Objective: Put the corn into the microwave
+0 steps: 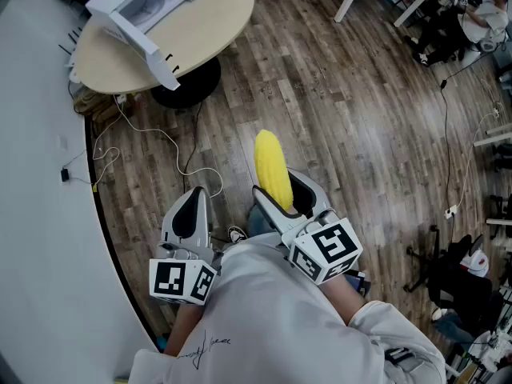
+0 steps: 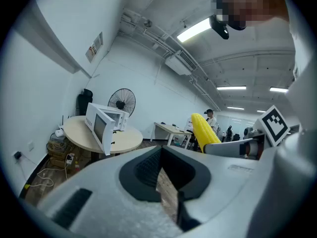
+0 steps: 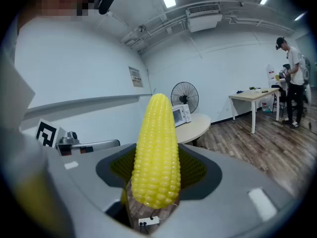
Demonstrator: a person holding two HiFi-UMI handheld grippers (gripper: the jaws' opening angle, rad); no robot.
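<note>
Round table (image 1: 220, 30) well ahead across the wood floor. Microwave (image 1: 148, 2) near its left edge, door swung open. Right gripper (image 1: 288, 197) clamped on corn (image 1: 270, 165), cob pointing forward. Left gripper (image 1: 196, 197) closed, empty. Step: carrying corn over. Next, likely: approach, aim cob through the open doorway.

light: bright, ceiling strips (image 2: 196, 29) | edges: fisheye, dark vignette | foreground: soft
</note>
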